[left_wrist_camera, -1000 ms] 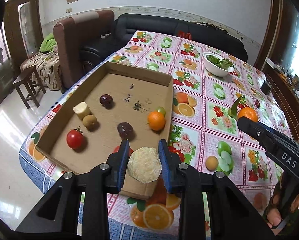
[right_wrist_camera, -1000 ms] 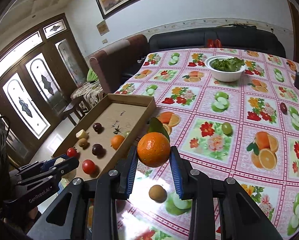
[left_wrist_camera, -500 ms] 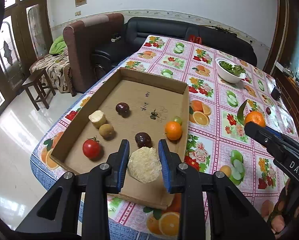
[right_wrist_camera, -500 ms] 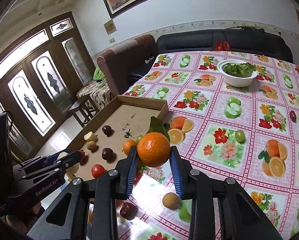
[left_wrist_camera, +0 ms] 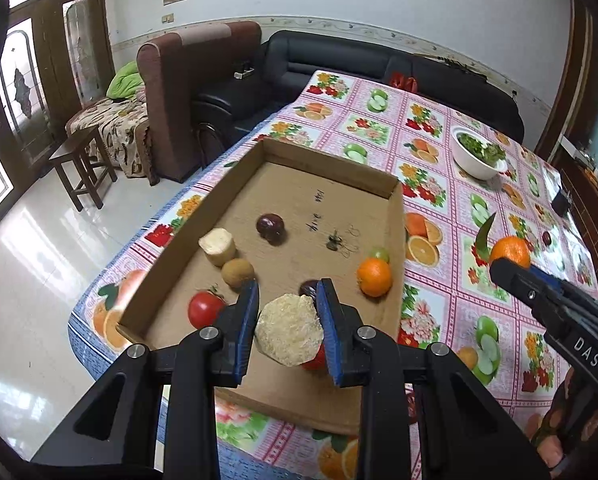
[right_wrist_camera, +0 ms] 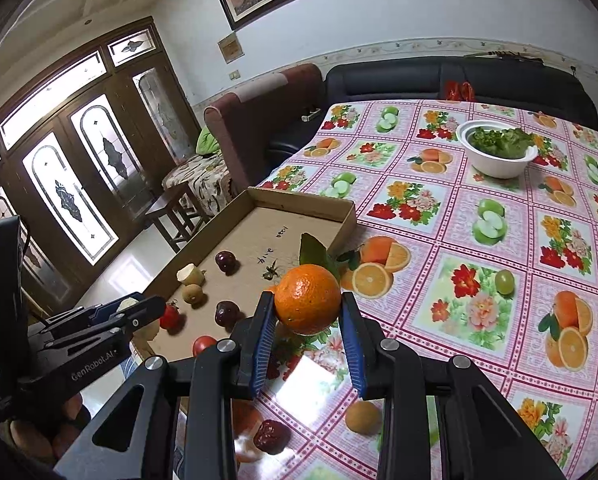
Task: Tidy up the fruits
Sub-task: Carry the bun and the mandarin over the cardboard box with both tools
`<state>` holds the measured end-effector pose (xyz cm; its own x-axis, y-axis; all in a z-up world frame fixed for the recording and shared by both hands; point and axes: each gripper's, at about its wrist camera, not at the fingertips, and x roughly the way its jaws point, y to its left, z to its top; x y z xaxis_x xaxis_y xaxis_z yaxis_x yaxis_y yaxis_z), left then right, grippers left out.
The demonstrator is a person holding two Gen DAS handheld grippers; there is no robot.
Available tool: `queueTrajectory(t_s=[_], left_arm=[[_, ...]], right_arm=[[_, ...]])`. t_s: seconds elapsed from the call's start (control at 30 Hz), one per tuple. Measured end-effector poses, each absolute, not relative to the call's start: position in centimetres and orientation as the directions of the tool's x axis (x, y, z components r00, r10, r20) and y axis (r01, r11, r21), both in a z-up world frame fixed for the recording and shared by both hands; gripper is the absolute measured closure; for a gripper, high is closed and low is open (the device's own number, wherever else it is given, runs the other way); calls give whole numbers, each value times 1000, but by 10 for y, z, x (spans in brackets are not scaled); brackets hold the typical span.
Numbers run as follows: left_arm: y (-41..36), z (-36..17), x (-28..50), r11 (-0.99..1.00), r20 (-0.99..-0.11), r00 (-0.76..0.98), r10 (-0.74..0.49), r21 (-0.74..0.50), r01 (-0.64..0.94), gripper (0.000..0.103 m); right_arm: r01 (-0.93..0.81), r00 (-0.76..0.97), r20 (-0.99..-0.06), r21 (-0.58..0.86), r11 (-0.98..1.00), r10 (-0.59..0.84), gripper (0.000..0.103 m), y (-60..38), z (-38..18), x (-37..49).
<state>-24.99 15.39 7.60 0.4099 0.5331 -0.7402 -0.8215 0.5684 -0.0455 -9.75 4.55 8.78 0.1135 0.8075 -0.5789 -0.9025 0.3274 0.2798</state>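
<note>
Carrying stage, two items in transit toward the cardboard tray [left_wrist_camera: 395, 240]. Left gripper [left_wrist_camera: 289, 330], lower centre of its own view, pinched a pale, rough-skinned round piece [left_wrist_camera: 289, 330], kind not determinable, above the tray's near end. Right gripper [right_wrist_camera: 307, 322], lower centre of its view, pinched a leafed orange [right_wrist_camera: 307, 298] over the floral tablecloth [right_wrist_camera: 479, 320], just right of the tray's right wall. Tray contents, as judged from the left view: tomato [left_wrist_camera: 205, 309], brown round fruit [left_wrist_camera: 237, 273], cut pale piece [left_wrist_camera: 217, 245], dark plum [left_wrist_camera: 271, 227], second orange [left_wrist_camera: 374, 277], green grape [left_wrist_camera: 380, 255]. Loose on the cloth in the lower part of the right view: brown round fruit [right_wrist_camera: 362, 418], dark red fruit [right_wrist_camera: 271, 436]. Next move, by judgement: each piece to be lowered onto bare cardboard clear of its neighbours, the jaws parted only once it rests, since round fruit would roll. Writing: "DAS" on the right gripper's body at the right edge of the left view; "GenRobot.AI" on the left gripper's body at lower left of the right view; handwritten marks on the tray floor, illegible.
</note>
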Motion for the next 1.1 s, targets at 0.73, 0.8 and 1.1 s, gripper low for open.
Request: queueTrajectory(t_s=[0.73, 0.8, 1.1], left_arm=[[228, 82, -217, 514, -734, 331, 594, 29, -857, 75], [234, 80, -209, 515, -737, 321, 595, 42, -856, 75], [263, 63, -185, 511, -771, 288, 569, 57, -858, 75]], right_arm=[[-922, 45, -588, 286, 260, 808, 71, 125, 91, -94], [-921, 36, -596, 292, 259, 802, 71, 135, 88, -91], [-923, 28, -636, 280, 265, 771, 71, 171, 73, -80]])
